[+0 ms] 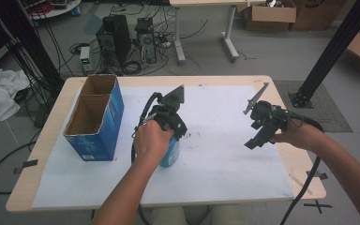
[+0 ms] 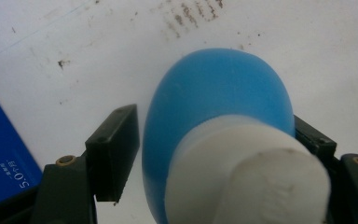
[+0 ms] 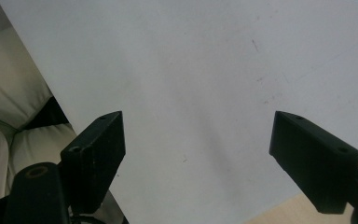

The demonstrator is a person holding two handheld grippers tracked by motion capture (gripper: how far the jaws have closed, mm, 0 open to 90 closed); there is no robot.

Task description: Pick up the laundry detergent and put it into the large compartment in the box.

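Observation:
A blue bottle with a white cap stands on the white paper, near the middle of the table. My left gripper comes down over it from above, with the bottle between its jaws. The right-hand pad lies against the bottle's side. A thin strip of paper shows between the left-hand pad and the bottle. My right gripper hovers over the paper at the right, wide open. In the right gripper view nothing lies between its jaws.
An open blue cardboard box with two compartments stands at the table's left, close to the bottle, and its blue wall shows beside the left jaw. The table's front edge is near. Computers and cables lie on the floor behind.

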